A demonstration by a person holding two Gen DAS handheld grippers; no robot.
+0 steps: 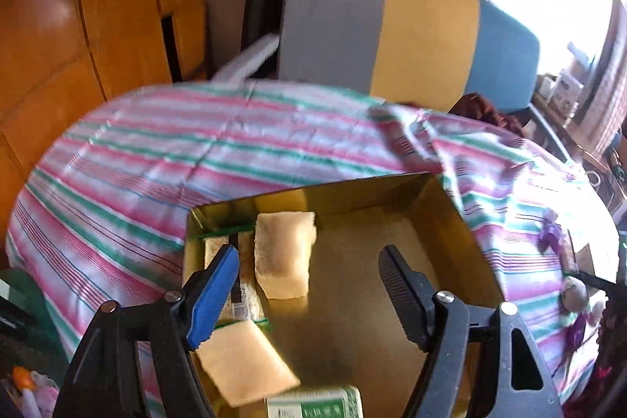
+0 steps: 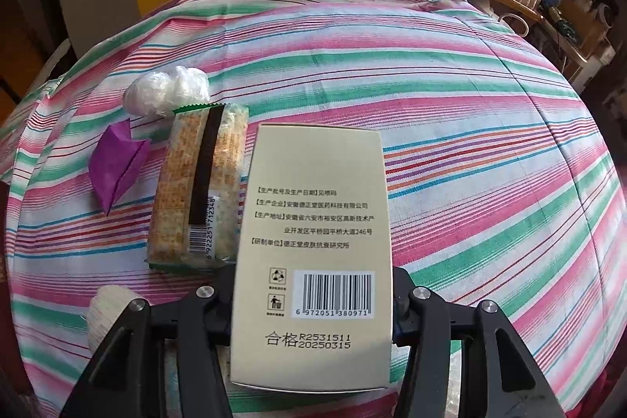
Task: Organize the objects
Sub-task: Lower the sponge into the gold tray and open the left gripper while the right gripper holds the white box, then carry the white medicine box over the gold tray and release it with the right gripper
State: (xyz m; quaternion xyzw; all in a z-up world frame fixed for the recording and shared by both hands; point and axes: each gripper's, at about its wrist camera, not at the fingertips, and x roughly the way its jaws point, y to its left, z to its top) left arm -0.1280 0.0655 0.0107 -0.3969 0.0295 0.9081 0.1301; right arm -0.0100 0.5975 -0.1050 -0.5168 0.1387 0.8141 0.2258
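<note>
Two grippers at work: the right gripper (image 2: pixel 313 300) clamps the cream carton (image 2: pixel 313 253) by its long sides, light, stiff but crushable, while the left gripper (image 1: pixel 309 285) gapes wide and empty above the gold tray (image 1: pixel 450 206) holding soft sponges (image 1: pixel 284 253).

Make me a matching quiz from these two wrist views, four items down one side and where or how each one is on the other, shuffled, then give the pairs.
Items
1. pale cardboard box with a barcode
2. square tan sponge block
3. folded purple paper
4. left gripper

States
A. inside the gold-lined box
B. open, nothing between its fingers
C. clamped in the right gripper
D. lying on the striped cloth

Pairs: 1-C, 2-A, 3-D, 4-B
</note>
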